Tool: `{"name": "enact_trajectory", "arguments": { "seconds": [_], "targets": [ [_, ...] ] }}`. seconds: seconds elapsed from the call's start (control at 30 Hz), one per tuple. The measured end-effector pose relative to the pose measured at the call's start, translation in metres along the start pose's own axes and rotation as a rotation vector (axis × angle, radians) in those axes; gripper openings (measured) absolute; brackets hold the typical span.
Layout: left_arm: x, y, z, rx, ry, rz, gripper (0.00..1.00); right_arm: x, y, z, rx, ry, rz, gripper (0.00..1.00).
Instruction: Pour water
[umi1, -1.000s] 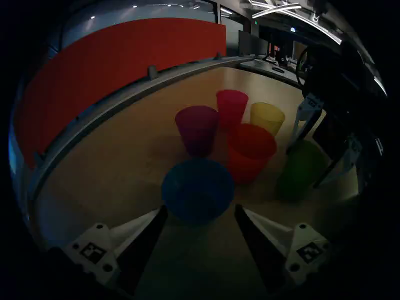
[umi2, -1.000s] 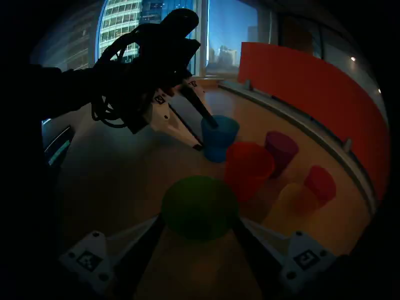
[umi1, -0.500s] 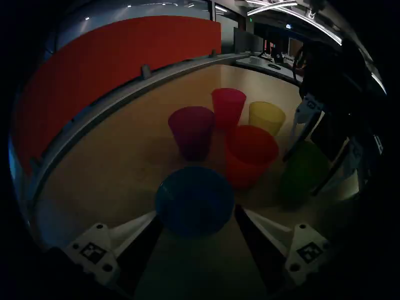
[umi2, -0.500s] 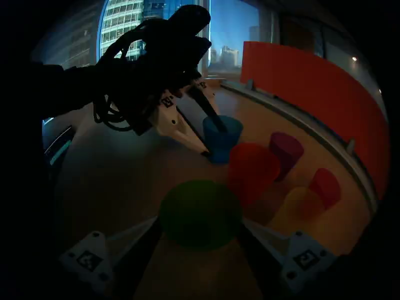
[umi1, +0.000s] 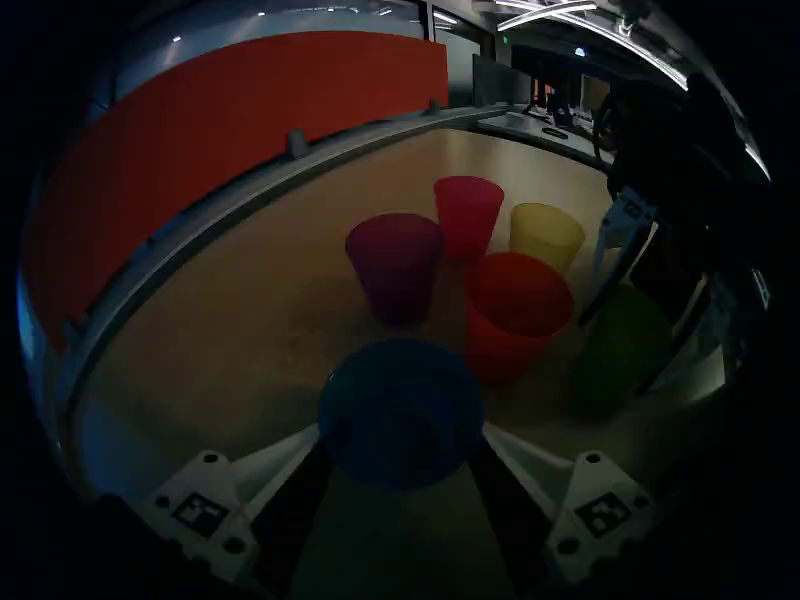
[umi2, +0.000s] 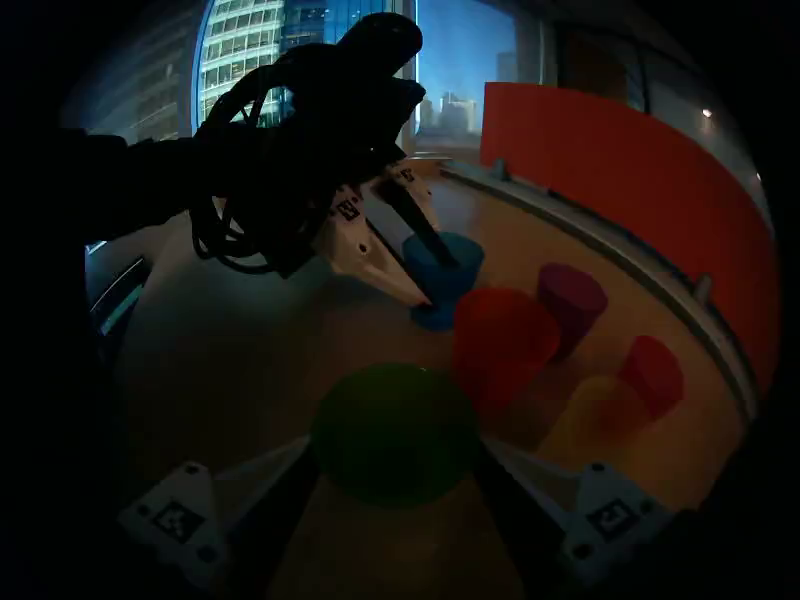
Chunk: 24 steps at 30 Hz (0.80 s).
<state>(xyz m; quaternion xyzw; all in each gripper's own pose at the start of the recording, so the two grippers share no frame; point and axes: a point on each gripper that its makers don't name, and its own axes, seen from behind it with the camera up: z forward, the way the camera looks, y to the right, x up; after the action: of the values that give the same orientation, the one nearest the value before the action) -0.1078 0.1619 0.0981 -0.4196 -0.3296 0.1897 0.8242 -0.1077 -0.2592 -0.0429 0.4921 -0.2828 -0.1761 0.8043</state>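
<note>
Left hand-held gripper (umi1: 401, 432): fingers narrowed onto the blue cup (umi1: 400, 410), one fingertip against each side of its wall. Cup upright, mouth facing the camera, at the near edge of the group. Contents too dim to tell.

Right hand-held gripper (umi2: 395, 446): the same hold on the green cup (umi2: 395, 430), with a finger pressed to each flank and the cup upright. In the left gripper view this pair sits at the far right of the group, the green cup dark between the two white fingers.

In the right gripper view, the left hand-held gripper reaches in from the left, held by a hand (umi2: 300, 130) that shows only as a dark outline with looped cable (umi2: 215, 225) hanging below it. Its fingers straddle the blue cup on the far side of the group.

Outward, left gripper view:
- orange cup (umi1: 515, 305), just beyond and right of the blue cup, between it and the green one
- purple cup (umi1: 395, 260), beyond the blue cup and left of the orange
- pink cup (umi1: 467, 215), farther back
- yellow cup (umi1: 545, 235), to the right of the pink

All stand upright on the wooden tabletop (umi1: 250, 330). A red panel (umi1: 200, 110) runs along its far left edge. In the right gripper view, a window (umi2: 250, 40) with tall buildings lies beyond the hand.
</note>
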Motion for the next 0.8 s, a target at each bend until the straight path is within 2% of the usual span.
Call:
{"name": "enact_trajectory", "arguments": {
  "seconds": [0.47, 0.8],
  "targets": [
    [0.001, 0.000, -0.001, -0.002, 0.003, 0.005, 0.82, 0.002, -0.002, 0.000, 0.011, 0.006, 0.013, 0.96],
    [0.007, 0.007, -0.006, -0.014, 0.015, 0.005, 0.82, 0.010, -0.002, -0.007, 0.013, 0.026, 0.020, 0.92]
  ]
}}
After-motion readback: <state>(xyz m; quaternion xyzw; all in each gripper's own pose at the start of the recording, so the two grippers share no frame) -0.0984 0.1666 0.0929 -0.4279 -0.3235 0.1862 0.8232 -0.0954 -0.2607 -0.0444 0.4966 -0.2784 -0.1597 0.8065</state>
